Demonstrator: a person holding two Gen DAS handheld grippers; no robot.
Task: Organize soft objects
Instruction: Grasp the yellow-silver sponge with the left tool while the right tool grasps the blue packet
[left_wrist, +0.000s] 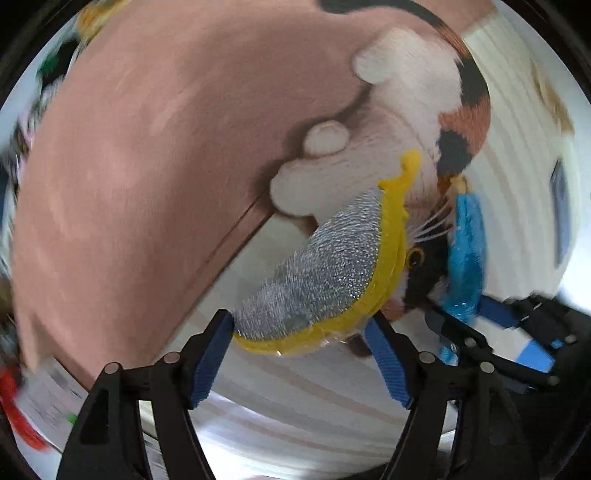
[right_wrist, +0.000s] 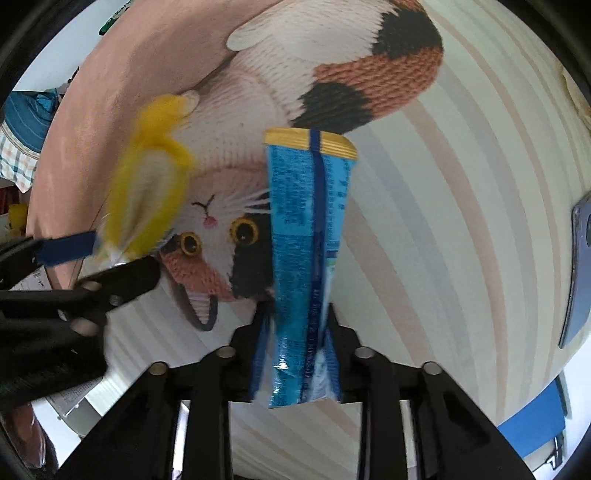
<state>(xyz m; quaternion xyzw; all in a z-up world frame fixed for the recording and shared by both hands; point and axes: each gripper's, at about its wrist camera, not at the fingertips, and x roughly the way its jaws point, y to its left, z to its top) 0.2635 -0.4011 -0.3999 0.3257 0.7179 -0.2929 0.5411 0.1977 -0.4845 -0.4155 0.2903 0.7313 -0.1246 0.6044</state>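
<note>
Right tool (right_wrist: 295, 354) clamped on blue packet (right_wrist: 308, 236) — lengthwise forward; left tool (left_wrist: 301, 354) gripping sponge (left_wrist: 321, 280).

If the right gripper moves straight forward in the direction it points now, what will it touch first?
Probably the cat-print cloth. The right gripper, shut on the blue packet, points toward the cat's black patch; the packet's gold end would arrive first. Depth is unclear.

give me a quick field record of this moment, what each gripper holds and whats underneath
left gripper: shut on yellow-edged scouring sponge, silver mesh face toward camera
right gripper: shut on blue sachet, gold-banded end pointing away
surface: striped cloth with a calico cat print and a pink area
relative position: sponge left of the sachet, both held above the cat print
nearby: blue phone-like slab at right edge
</note>
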